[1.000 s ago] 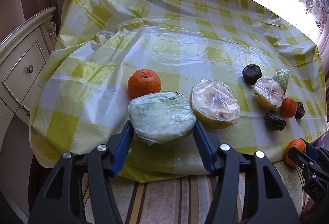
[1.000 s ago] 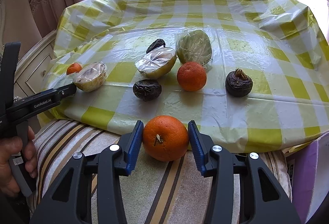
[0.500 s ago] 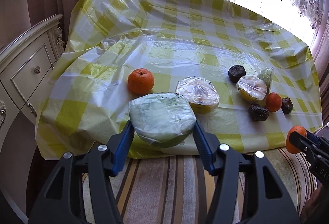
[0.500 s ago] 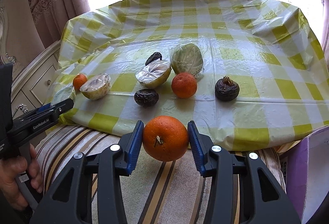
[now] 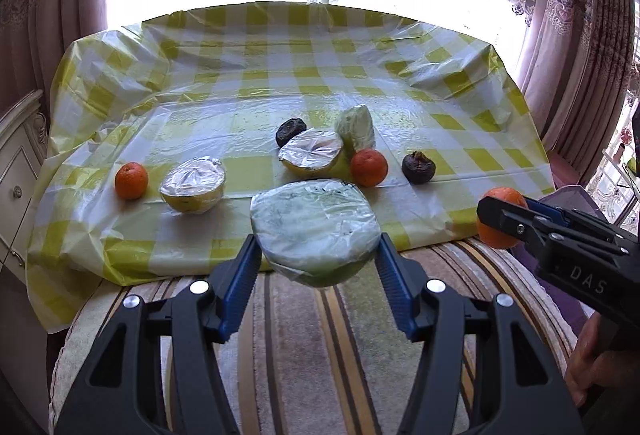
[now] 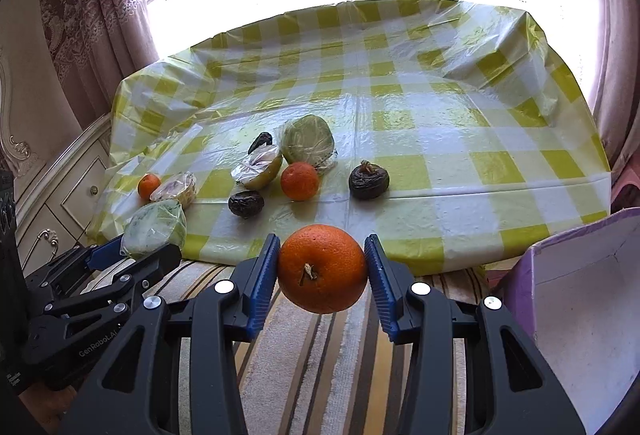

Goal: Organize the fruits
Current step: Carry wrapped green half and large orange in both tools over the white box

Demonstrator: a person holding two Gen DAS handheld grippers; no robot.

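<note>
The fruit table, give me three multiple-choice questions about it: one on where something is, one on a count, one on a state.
1. Where is the purple box?
A. On the tablecloth
B. Right of the held orange, off the table
C. Behind the curtain

2. How many oranges lie on the tablecloth?
A. Two
B. Four
C. None

3. What is the left gripper doing?
A. Hanging open
B. Shut on the wrapped green fruit
C. Shut on a dark fruit

Answers:
1 B: it sits beside the orange in the right gripper.
2 A: one at the left, one mid-table.
3 B: both fingers press the wrapped green fruit.
</note>
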